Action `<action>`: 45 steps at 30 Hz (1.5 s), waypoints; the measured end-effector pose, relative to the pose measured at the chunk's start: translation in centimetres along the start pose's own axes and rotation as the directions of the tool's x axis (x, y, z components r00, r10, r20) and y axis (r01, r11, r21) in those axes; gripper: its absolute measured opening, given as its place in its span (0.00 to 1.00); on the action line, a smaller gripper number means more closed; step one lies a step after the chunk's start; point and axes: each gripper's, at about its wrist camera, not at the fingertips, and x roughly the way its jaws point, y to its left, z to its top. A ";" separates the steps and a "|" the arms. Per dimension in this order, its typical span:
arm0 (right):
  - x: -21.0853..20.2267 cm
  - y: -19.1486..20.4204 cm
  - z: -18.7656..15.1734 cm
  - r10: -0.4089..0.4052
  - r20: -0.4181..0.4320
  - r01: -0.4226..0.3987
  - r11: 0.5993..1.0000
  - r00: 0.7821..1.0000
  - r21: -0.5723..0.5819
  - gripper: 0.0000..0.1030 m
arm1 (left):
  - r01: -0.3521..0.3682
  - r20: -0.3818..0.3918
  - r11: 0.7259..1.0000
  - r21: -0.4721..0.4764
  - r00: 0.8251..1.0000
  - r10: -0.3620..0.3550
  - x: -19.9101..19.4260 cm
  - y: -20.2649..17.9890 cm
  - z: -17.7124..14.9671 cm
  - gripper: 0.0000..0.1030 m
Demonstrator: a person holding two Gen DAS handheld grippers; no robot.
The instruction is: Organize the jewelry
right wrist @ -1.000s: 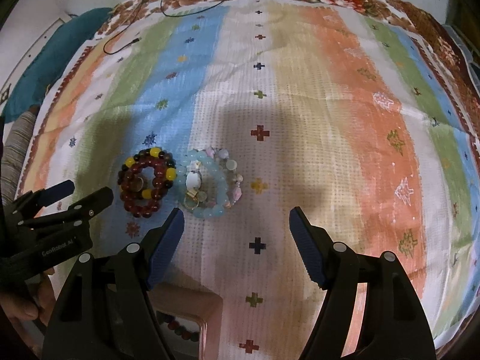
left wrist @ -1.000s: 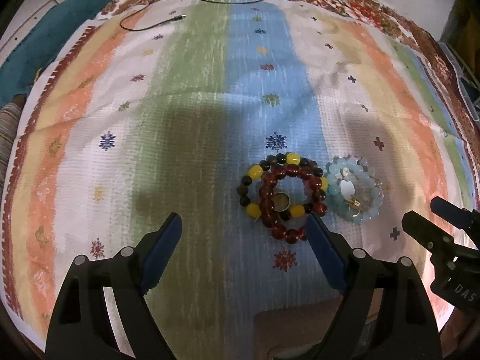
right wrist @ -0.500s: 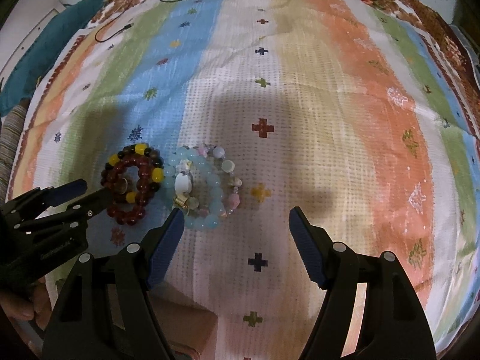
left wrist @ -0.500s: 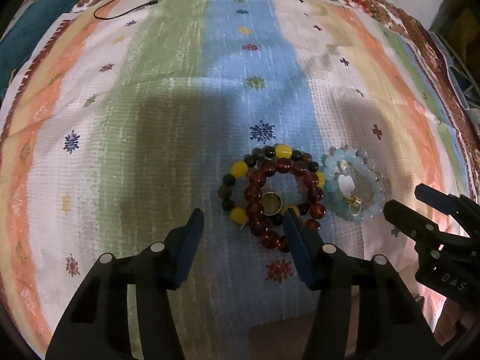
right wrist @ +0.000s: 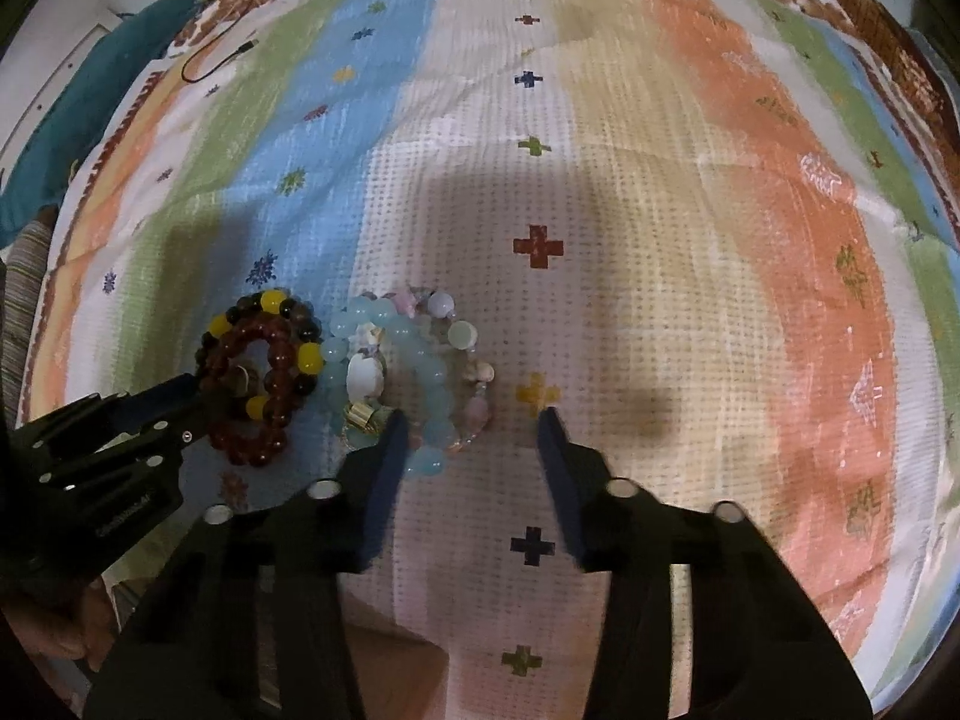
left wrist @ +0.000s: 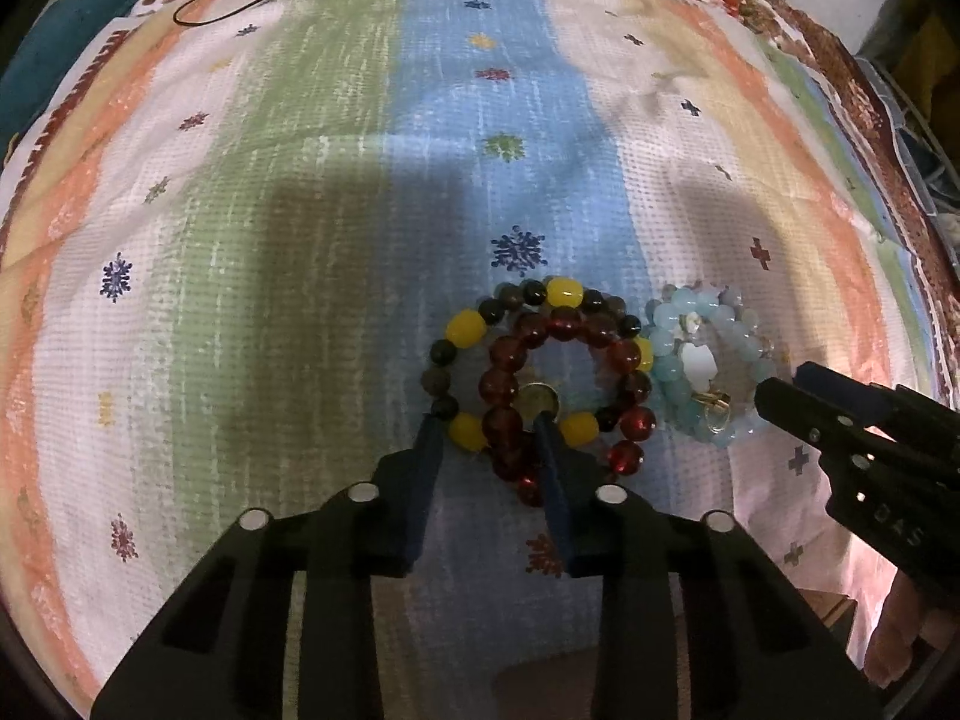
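A dark red bead bracelet [left wrist: 564, 324] lies on a yellow-and-black bead bracelet [left wrist: 465, 327], with a small gold ring [left wrist: 538, 401] inside them. A pale blue bead bracelet [left wrist: 672, 369] with a white charm lies just right. My left gripper [left wrist: 489, 426] is partly closed, its fingers straddling the near beads of the red and yellow bracelets. My right gripper [right wrist: 471, 420] is open, straddling the near side of the pale blue bracelet [right wrist: 420, 360] and a pink-and-white bracelet [right wrist: 474, 372]. The red bracelet [right wrist: 270, 354] also shows there.
A striped woven cloth [left wrist: 300, 210] covers the surface. A black cable [left wrist: 240, 0] lies at the far edge. A teal cloth [right wrist: 120, 60] sits at the far left. A brown box edge [left wrist: 540, 684] shows below the left gripper.
Both grippers have moved forward and down onto the bracelets. The left gripper's fingers have narrowed around the red and yellow beads. The right gripper's fingers have narrowed somewhat.
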 end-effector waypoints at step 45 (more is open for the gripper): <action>-7.2 3.4 -2.7 0.010 0.161 0.015 0.988 0.987 -0.153 0.12 | -0.034 0.128 0.998 0.048 0.991 0.028 -7.9 -0.7 -2.2 0.12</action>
